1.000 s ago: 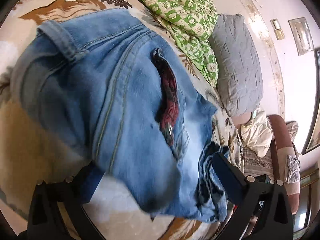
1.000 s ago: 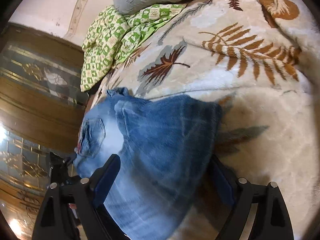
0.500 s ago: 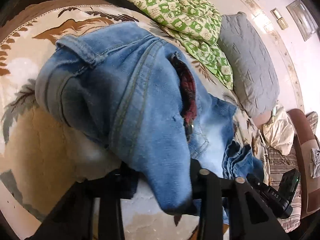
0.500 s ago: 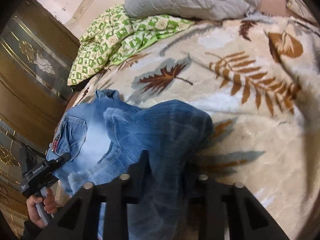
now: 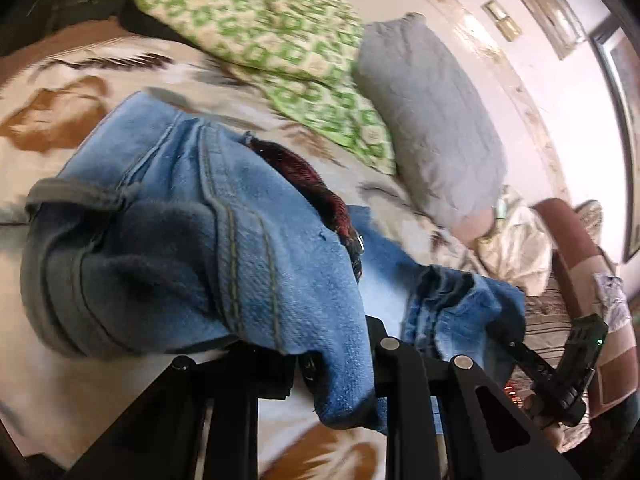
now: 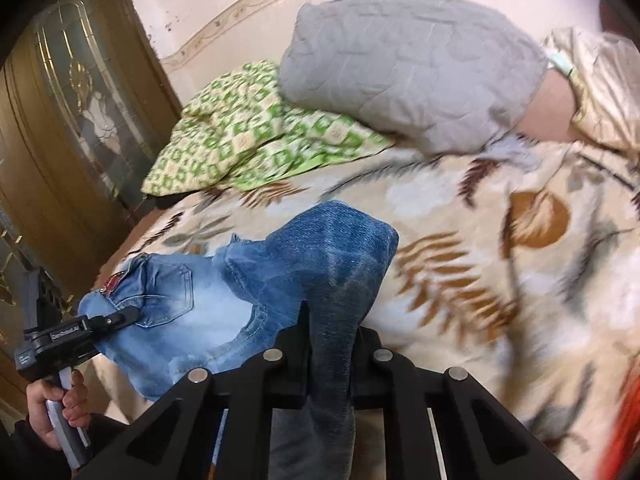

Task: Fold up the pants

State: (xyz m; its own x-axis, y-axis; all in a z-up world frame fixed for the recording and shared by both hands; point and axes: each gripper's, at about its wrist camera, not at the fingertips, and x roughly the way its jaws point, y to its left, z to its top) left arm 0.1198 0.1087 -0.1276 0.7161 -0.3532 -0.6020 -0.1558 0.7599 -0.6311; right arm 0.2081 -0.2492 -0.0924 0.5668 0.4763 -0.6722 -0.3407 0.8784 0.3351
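Note:
Blue denim pants (image 5: 224,248) lie bunched on a leaf-print blanket (image 5: 60,112). My left gripper (image 5: 336,364) is shut on a fold of the denim at the waist end and lifts it off the bed. A dark red lining shows in the pocket opening (image 5: 316,196). My right gripper (image 6: 330,364) is shut on the pants (image 6: 320,264) at the leg end, the cloth hanging between its jaws. Each gripper shows in the other's view: the right one (image 5: 516,346) and the left one (image 6: 130,314), both on the denim.
A green checked quilt (image 6: 248,136) and a grey pillow (image 6: 408,64) lie at the head of the bed. A wooden door (image 6: 68,120) stands at the left in the right wrist view. A brown chair (image 5: 580,264) with clothes stands beside the bed.
Both grippers went from open around the pants to shut on them. Both have since raised the denim, which now bunches and hangs from the jaws.

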